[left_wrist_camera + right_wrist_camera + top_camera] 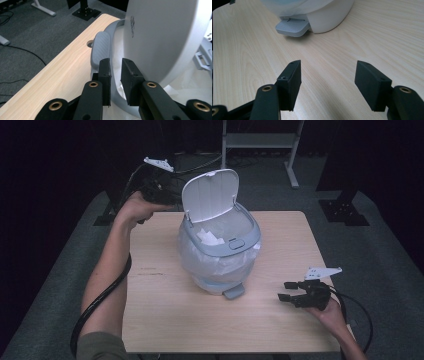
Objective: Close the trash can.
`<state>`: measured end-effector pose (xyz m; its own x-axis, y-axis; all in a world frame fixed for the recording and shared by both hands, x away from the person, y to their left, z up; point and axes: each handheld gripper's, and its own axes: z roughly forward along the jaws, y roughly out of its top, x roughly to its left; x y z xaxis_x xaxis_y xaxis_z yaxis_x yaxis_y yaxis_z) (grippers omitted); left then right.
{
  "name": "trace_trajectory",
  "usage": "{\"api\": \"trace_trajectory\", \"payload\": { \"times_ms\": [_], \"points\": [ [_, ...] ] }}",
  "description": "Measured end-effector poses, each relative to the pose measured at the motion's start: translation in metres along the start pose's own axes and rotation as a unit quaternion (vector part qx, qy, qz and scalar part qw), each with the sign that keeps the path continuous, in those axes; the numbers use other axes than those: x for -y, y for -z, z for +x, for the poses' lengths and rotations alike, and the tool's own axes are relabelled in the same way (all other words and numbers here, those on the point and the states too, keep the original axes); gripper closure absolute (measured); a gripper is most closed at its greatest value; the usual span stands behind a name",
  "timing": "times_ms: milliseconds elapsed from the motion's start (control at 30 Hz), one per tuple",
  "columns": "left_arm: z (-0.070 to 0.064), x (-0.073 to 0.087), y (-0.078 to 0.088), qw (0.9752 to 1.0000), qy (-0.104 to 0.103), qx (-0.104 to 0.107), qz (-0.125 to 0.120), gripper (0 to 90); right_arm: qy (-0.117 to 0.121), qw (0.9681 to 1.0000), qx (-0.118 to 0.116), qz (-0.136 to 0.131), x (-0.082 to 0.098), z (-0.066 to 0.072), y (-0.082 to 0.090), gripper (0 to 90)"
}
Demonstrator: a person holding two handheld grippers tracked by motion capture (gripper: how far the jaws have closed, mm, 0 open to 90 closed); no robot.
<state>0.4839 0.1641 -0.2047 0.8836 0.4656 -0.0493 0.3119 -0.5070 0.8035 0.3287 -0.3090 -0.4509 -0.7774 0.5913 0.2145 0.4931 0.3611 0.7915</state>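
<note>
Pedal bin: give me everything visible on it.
The pedal bin is small and round, of white and grey plastic, standing upright mid-table. Its hinged lid stands open. A thin plastic liner drapes over its sides below the grey rim, and crumpled white paper lies inside. The grey foot pedal juts out at the base.

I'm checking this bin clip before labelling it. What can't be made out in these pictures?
- Left gripper: in the high view the hand and the raised lid hide its fingers.
- Bin contents: high view, the white liner hides everything below the crumpled paper.
- Pedal: right gripper view, its hinge is hidden under the base.
</note>
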Motion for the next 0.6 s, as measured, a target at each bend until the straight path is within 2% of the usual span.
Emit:
{"api": "trace_trajectory", "payload": {
  "times_ms": [33, 300, 433, 500, 600],
  "points": [
    [-0.003, -0.001, 0.0, 0.9999, -0.009, 0.009, 0.002, 78.4, 0.001, 1.0, 0.0, -0.001, 0.0, 0.0, 0.0, 36.9],
    [-0.018, -0.007, -0.002, 0.9993, -0.034, 0.015, 0.008, 77.5, 0.002, 1.0, 0.0, 0.0, -0.002, 0.001, -0.002, 36.8],
    [-0.023, -0.012, 0.0, 0.999, -0.04, 0.016, 0.008, 77.5, 0.001, 1.0, 0.0, 0.0, -0.001, 0.001, -0.002, 36.9],
    [-0.025, -0.013, 0.0, 0.9987, -0.042, 0.025, 0.009, 77.5, 0.001, 1.0, -0.001, 0.001, -0.002, 0.001, -0.003, 36.9],
    [-0.03, -0.015, -0.003, 0.9985, -0.047, 0.027, 0.012, 76.2, 0.001, 1.0, -0.001, 0.001, -0.002, 0.002, -0.002, 36.8]
  ]
}}
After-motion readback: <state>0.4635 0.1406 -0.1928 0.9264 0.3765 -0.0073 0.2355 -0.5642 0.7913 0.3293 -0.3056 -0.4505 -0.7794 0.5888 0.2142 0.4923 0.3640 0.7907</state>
